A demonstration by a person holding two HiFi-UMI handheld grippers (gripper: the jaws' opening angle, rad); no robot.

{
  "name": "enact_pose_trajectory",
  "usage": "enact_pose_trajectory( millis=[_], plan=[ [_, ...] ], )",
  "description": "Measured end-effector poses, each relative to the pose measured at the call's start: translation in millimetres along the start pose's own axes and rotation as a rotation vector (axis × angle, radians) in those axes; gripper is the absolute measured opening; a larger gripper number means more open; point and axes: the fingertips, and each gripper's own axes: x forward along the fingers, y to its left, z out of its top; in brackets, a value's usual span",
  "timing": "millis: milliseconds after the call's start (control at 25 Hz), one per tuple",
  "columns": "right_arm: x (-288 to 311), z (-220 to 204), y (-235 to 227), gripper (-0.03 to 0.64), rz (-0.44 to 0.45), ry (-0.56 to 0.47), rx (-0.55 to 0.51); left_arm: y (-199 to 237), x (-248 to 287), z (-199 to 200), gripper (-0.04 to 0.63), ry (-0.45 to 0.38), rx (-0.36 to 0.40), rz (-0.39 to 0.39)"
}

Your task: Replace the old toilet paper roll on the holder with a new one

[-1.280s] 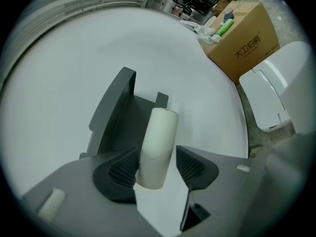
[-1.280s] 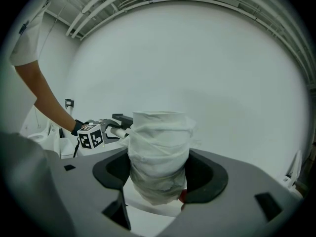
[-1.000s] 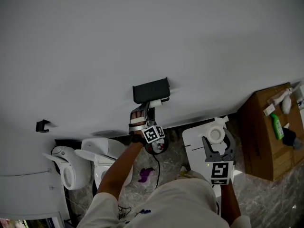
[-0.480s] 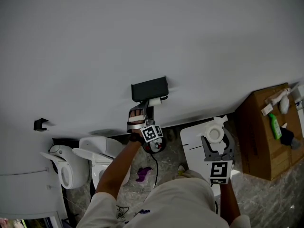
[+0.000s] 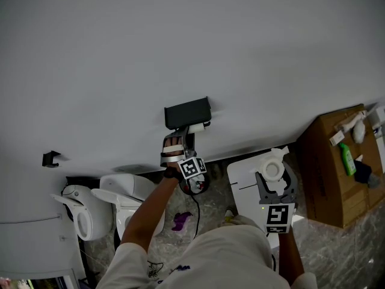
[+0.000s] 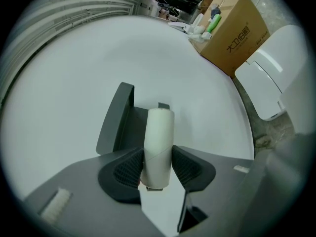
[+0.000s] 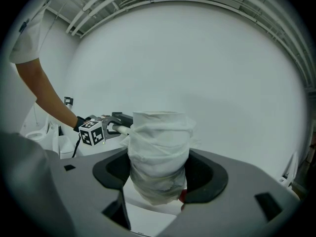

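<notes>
One cardboard box (image 5: 328, 173) at 3 o'clock bears one green bottle (image 5: 351, 160); left gripper (image 6: 158, 168) clenched on the one bare old tube (image 6: 159, 137) at the black holder (image 6: 116, 120), centre; right gripper (image 7: 159, 174), 5 o'clock, grasps the one new roll (image 7: 159, 142).

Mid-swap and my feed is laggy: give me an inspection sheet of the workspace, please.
Surface: white wall, carrying the black holder and a small black hook.
Job's things: empty cardboard tube at the holder; new toilet paper roll held off to the right.
Clutter: purple scrap on the floor; cardboard box with a green bottle on top.
Grippers: left claw shut on the tube; right claw shut on the roll.
Cables: black cable hanging from the left claw.
Surroundings: white toilets at lower left.
</notes>
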Motion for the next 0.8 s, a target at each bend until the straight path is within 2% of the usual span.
enact_pose_trajectory(
  millis=[360, 560, 800],
  plan=[
    [-3.4, -1.3, -2.6, 0.311, -0.004, 0.001, 0.005, -2.2, 1.3, 9.8, 0.186, -0.007, 0.011, -0.017],
    [-5.9, -5.1, -6.3, 0.311, -0.015, 0.006, 0.001, -3.8, 3.1, 17.6, 0.186, -0.011, 0.058, -0.021],
    [-5.1, -4.5, -7.1, 0.311, -0.021, 0.004, 0.000, -5.3, 7.5, 23.5, 0.186, -0.012, 0.066, -0.031]
  ],
)
